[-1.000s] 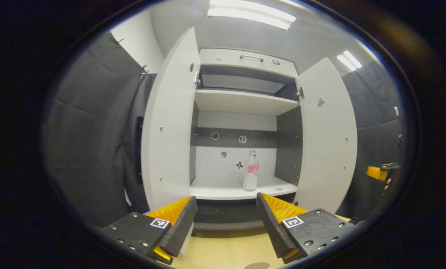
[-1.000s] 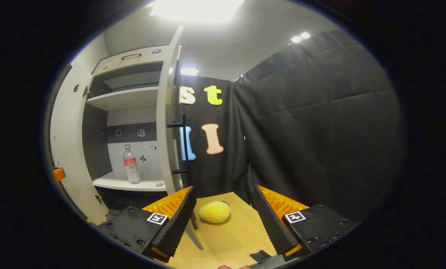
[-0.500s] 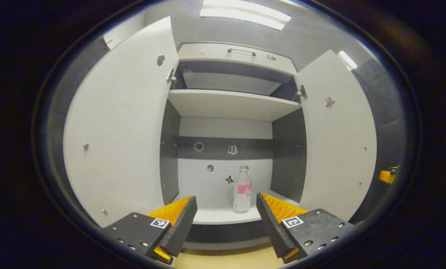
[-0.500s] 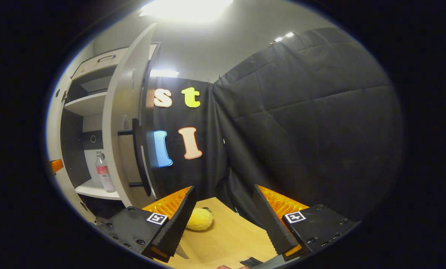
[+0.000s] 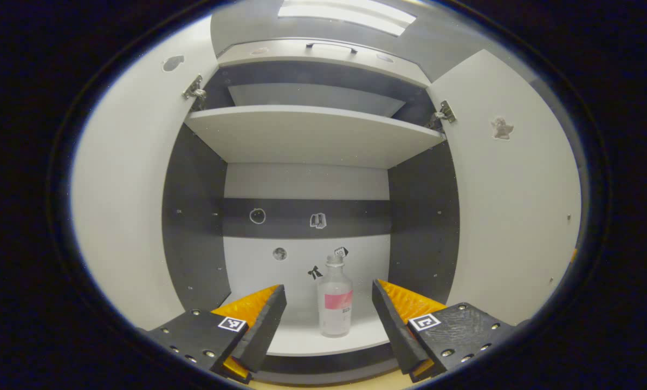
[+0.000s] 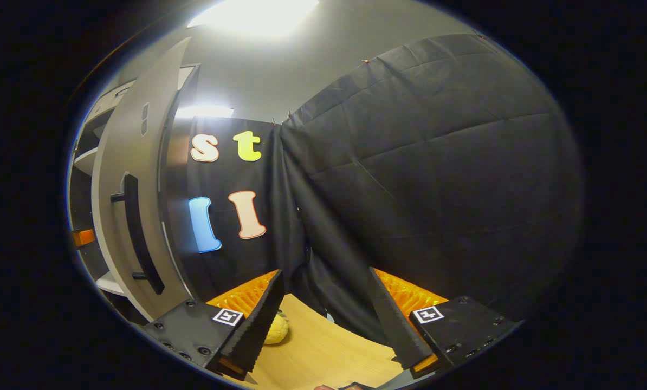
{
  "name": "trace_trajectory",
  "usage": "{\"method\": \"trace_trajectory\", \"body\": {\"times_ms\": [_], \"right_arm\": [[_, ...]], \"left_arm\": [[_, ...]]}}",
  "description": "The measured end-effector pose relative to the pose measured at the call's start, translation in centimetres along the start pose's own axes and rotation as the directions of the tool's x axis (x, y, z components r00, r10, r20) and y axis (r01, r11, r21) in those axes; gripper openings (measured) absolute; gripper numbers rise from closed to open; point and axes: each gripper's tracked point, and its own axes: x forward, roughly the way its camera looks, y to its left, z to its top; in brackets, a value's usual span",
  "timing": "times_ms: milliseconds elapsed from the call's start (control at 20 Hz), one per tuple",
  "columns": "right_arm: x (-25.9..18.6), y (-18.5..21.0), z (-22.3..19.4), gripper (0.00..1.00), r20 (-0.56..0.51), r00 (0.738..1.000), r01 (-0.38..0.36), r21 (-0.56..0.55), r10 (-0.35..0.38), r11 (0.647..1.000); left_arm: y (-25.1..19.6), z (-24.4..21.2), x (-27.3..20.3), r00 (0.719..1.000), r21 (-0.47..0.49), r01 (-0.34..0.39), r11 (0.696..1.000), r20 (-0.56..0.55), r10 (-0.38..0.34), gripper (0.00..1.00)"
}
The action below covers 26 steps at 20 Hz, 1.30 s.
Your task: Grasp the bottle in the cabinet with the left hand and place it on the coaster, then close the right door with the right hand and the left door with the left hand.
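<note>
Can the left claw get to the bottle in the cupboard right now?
Probably yes. The left claw is open and aimed at the bottle, which stands upright on the lower shelf. Both doors are swung wide and nothing stands between them.

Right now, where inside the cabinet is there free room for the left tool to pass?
The lower shelf is bare on both sides of the bottle, wider on its left. The upper shelf shows nothing on it. The left tool is open, bottle centred ahead.
</note>
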Motion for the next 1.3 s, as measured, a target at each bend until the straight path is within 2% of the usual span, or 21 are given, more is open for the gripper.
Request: {"method": "trace_trajectory", "body": {"times_ms": [50,100,250,300,350,500,600,650,750,800,900,950,1050,1100,1150,1200,1250,1300], "right_arm": [[0.4,-0.6,-0.2,0.92,0.001,1.000,0.012,-0.004,-0.012,1.000],[0.6,-1.1,-0.2,0.98,0.001,1.000,0.024,-0.006,-0.024,1.000],[1.5,-2.9,-0.6,0.98,0.002,0.998,0.064,-0.011,-0.064,0.998],[1.8,-3.4,-0.8,0.92,-0.002,0.997,0.074,-0.011,-0.074,0.997],[2.1,-3.6,-1.1,0.98,-0.008,0.997,0.079,-0.011,-0.079,0.997],[3.7,-4.2,-1.5,0.98,-0.023,0.996,0.090,-0.013,-0.091,0.996],[4.6,-4.5,-1.7,0.98,-0.020,0.995,0.093,-0.017,-0.093,0.996],[5.1,-4.5,-1.7,0.98,-0.022,0.995,0.092,-0.016,-0.092,0.996],[5.9,-4.3,-2.0,0.98,-0.029,0.996,0.081,-0.008,-0.081,0.997],[6.4,-4.0,-2.0,0.98,-0.030,0.997,0.073,-0.005,-0.073,0.997],[7.1,-3.7,-2.2,0.98,-0.029,0.998,0.059,-0.012,-0.059,0.998],[7.3,-3.6,-2.3,0.98,-0.029,0.998,0.055,-0.019,-0.056,0.998],[8.0,-3.5,-2.8,0.98,-0.038,0.998,0.052,-0.029,-0.053,0.998],[8.4,-3.3,-3.1,0.98,-0.045,0.998,0.049,-0.025,-0.050,0.998],[8.6,-3.1,-3.3,0.98,-0.052,0.998,0.046,-0.019,-0.047,0.999],[8.9,-3.1,-3.5,0.98,-0.057,0.997,0.044,-0.015,-0.044,0.999],[9.3,-3.0,-3.6,0.98,-0.061,0.997,0.040,-0.014,-0.041,0.999],[9.5,-3.0,-4.0,0.98,-0.067,0.997,0.037,-0.013,-0.038,0.999]], "left_arm": [[-0.3,-0.5,1.1,1.000,0.002,0.008,1.000,-0.009,-0.008,0.93],[-0.5,-1.1,2.3,1.000,0.012,0.013,1.000,-0.022,-0.012,0.93],[-0.8,-3.4,5.2,0.998,0.014,0.007,1.000,-0.061,-0.006,0.93],[-0.8,-4.2,6.1,0.997,0.009,0.001,1.000,-0.075,-0.001,0.93],[-0.7,-4.8,6.9,0.996,0.007,-0.009,1.000,-0.085,0.010,0.93],[-0.8,-6.0,8.5,0.994,-0.004,-0.015,1.000,-0.105,0.015,0.93],[-0.5,-6.4,9.4,0.994,0.004,-0.034,0.999,-0.108,0.034,0.93],[-0.5,-6.7,9.8,0.992,0.006,-0.040,0.999,-0.116,0.040,0.99],[-0.4,-7.1,10.5,0.992,0.006,-0.049,0.999,-0.120,0.049,0.99],[-0.4,-7.3,11.0,0.991,0.002,-0.048,0.999,-0.124,0.048,0.91],[-0.5,-8.2,11.6,0.989,0.001,-0.047,0.999,-0.142,0.047,0.91],[-0.3,-8.7,12.0,0.987,0.012,-0.055,0.998,-0.148,0.057,0.99],[-0.6,-8.4,12.2,0.989,0.012,-0.047,0.999,-0.139,0.048,0.69],[-0.7,-8.4,12.2,0.989,0.016,-0.049,0.999,-0.136,0.051,0.69],[-0.7,-8.4,12.2,0.989,0.019,-0.049,0.999,-0.139,0.051,0.77],[-0.7,-8.3,12.0,0.988,0.030,-0.054,0.998,-0.141,0.058,0.62],[-0.4,-8.3,11.9,0.987,0.054,-0.065,0.996,-0.145,0.072,0.67],[-0.4,-7.9,11.7,0.988,0.077,-0.066,0.995,-0.138,0.076,0.67]]}}
